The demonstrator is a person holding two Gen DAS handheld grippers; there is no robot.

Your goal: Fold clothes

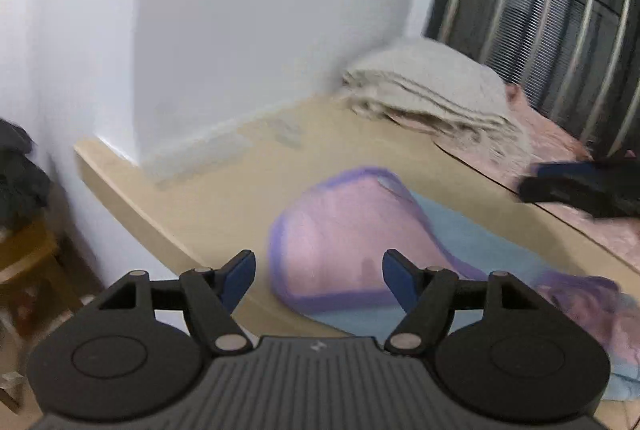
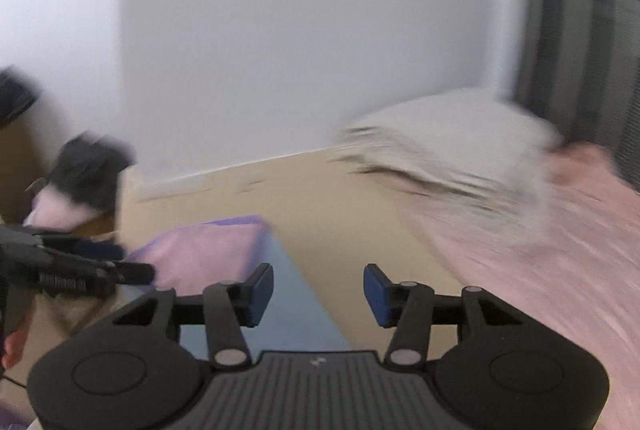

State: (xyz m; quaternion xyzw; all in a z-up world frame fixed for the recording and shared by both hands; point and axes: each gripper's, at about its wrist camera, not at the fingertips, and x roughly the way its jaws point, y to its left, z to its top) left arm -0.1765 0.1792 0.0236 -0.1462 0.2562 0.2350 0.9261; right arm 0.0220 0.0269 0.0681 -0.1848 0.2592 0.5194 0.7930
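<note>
two tools show here, and neither has hold of anything. left tool stands with its jaws spread wide and nothing between the blue pads; the pink garment with purple trim lies on the desk just beyond the tips, seen through the gap, apart from both pads. this garment rests partly on a blue cloth spread flat on the same desk. more pink and purple fabric is bunched at the right edge of the left wrist view.

right tool has its jaws partly apart, also empty. in its view the blue cloth runs under the left pad, and the pink garment lies ahead and to the left of the tips, not touched. both tools point downward at a slant toward the desk. each shows as a dark shape at the side of the other's view.

behind, a folded beige blanket sits on a pink sheet against the white wall. both views are smeared by blur.
</note>
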